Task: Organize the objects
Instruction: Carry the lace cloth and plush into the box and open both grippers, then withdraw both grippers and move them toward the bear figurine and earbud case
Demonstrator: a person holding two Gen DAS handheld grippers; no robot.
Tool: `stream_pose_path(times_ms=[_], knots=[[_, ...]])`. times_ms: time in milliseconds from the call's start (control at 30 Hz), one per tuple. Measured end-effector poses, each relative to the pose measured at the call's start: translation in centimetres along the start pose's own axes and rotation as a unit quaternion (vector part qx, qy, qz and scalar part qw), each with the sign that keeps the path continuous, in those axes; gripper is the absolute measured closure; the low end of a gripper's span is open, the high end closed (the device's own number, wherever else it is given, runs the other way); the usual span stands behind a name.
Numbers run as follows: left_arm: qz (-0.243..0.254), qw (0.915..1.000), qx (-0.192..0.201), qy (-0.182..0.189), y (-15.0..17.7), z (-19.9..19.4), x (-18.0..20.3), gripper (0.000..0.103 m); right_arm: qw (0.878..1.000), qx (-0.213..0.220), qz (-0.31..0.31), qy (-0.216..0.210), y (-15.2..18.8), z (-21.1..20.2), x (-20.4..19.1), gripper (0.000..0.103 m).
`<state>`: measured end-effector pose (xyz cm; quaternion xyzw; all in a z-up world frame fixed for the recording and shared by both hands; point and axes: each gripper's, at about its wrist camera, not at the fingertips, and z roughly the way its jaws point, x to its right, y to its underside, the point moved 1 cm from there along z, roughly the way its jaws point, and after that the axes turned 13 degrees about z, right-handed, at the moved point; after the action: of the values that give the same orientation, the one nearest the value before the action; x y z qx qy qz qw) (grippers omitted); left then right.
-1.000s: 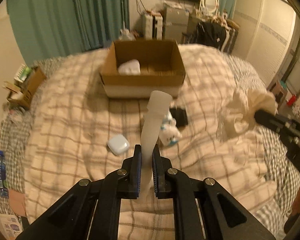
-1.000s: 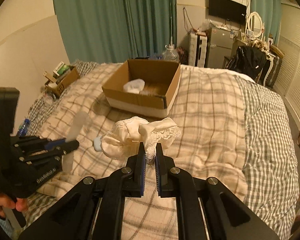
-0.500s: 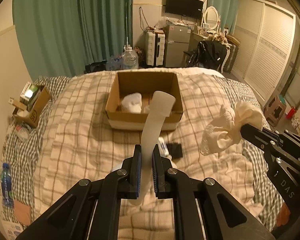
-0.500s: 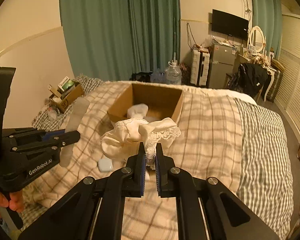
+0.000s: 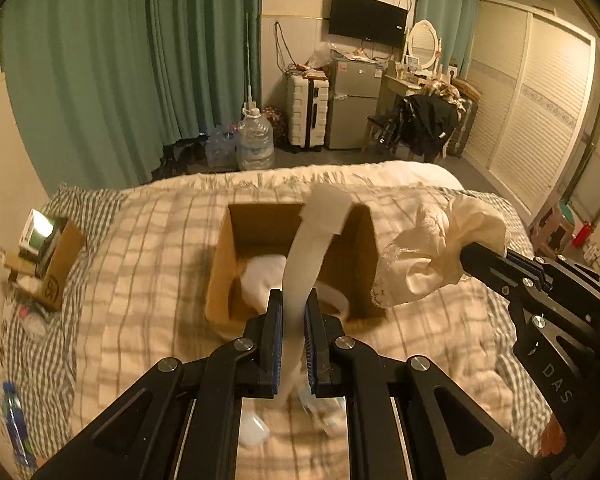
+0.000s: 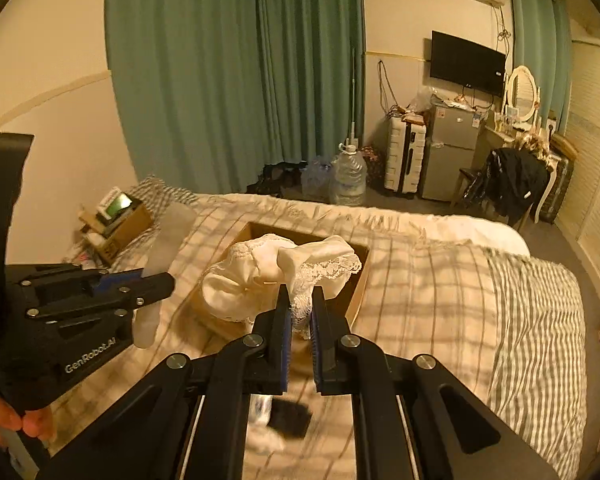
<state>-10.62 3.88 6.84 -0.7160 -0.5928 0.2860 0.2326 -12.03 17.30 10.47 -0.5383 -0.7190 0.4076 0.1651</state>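
Observation:
An open cardboard box sits on the plaid bed, with white items inside. My left gripper is shut on a long white tube that sticks up over the box's near side. My right gripper is shut on a cream lace cloth, held above the box. In the left wrist view the cloth hangs by the box's right wall. The left gripper shows at left in the right wrist view.
A small white case and a blurred packet lie on the bed below my left gripper. A black object lies under the right gripper. A small carton of items sits at the bed's left edge. Beyond the bed stand water bottles.
Both grippers have moved forward and up toward the box with their loads. The tube and the cloth now sit over the box instead of short of it.

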Motion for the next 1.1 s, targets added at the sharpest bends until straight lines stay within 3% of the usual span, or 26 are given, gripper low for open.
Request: stream_pose_path(times_ms=[200,400,500,533,600,633,667,867,1033,1100], knots=[[0.006,1.0000,-0.005,0.002,-1.9,5.0,-2.0,0.094,1.000,-0.008,0.004,0.001,-1.8,5.6,0.5,0.097],[0.018,0.9997,-0.017,0.005,-1.5,9.8,-2.4,0.094,0.999,-0.034,-0.002,0.015,-1.9,11.4,0.8,0.097],[0.023,0.9994,-0.024,0.009,-1.0,11.8,-2.2,0.089,0.999,-0.044,0.011,0.000,-1.5,13.4,1.2,0.097],[0.025,0.9992,-0.028,0.011,-0.8,12.4,-2.2,0.081,0.999,-0.042,0.017,-0.006,-1.3,13.7,1.4,0.096],[0.030,0.9987,-0.038,0.018,-0.4,13.3,-2.2,0.056,0.999,-0.040,0.024,-0.009,-1.0,14.2,1.7,0.076],[0.031,0.9988,-0.037,0.009,-0.1,13.5,-2.3,0.037,0.999,-0.041,0.024,-0.010,-0.8,14.4,1.9,0.050],[0.031,0.9990,-0.032,0.000,0.1,13.4,-2.4,0.030,0.999,-0.038,0.023,-0.006,-0.7,14.4,2.0,0.037],[-0.002,0.9992,-0.038,-0.008,1.1,11.9,-4.2,0.024,0.999,-0.026,0.026,0.003,-0.7,12.7,2.6,0.033],[-0.013,0.9993,-0.020,-0.029,1.4,7.0,-5.2,0.009,1.000,-0.005,0.016,0.008,-1.5,7.7,2.3,0.032],[-0.012,0.9991,-0.005,-0.040,1.4,4.0,-5.3,0.008,1.000,0.009,0.010,0.014,-2.0,4.7,1.9,0.027]])
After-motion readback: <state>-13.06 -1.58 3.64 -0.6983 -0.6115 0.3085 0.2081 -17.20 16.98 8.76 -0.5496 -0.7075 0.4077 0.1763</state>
